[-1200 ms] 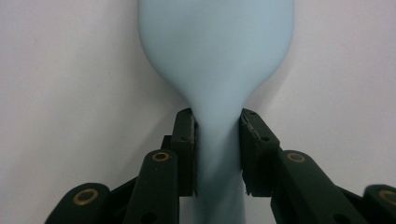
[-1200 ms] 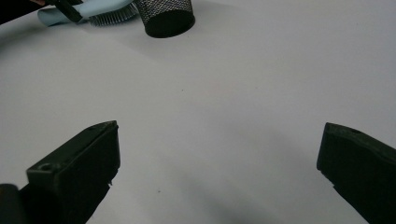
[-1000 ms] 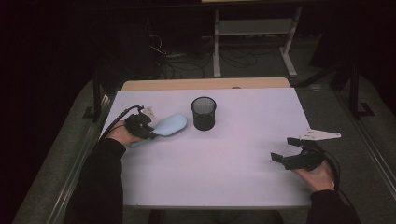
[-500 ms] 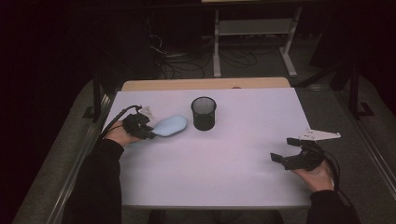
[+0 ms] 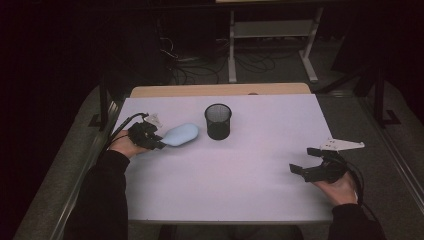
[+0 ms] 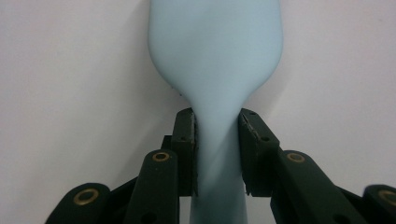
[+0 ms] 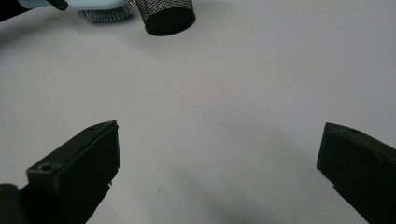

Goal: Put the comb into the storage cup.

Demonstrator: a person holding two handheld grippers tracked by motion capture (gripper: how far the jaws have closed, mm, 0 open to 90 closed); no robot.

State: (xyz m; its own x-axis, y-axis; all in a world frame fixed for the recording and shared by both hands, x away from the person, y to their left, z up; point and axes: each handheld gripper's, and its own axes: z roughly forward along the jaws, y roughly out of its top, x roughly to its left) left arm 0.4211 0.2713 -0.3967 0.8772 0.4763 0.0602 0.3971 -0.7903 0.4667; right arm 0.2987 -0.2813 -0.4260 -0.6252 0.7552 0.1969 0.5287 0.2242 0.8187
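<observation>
The light blue hairbrush (image 5: pixel 181 134) lies at the left of the high view, a little above the middle, on the white surface (image 5: pixel 240 170). Its long axis runs roughly left to right in that frame, the narrow handle toward the left gripper (image 5: pixel 150 137) and the broad head toward the black mesh cup (image 5: pixel 218 121), which stands upright just right of the head, near it but apart. In the left gripper view the fingers (image 6: pixel 185 149) are drawn in narrow on the handle, one pad pressing each side just below where it flares into the head, so the brush (image 6: pixel 215 60) runs straight out along the gripper's own line toward the top of the frame. In the right gripper view its bristles (image 7: pixel 102 13) face down at the upper left, beside the cup (image 7: pixel 167 15).

The right gripper (image 5: pixel 314 161) sits at the lower right of the high view, well apart from both things, its fingers (image 7: pixel 84 168) wide with nothing between them.

So the left hand is the one in play. If the brush is meant for the cup, the head already points that way; I judge the move would need a lift and a tip toward upright over the cup's open mouth.
</observation>
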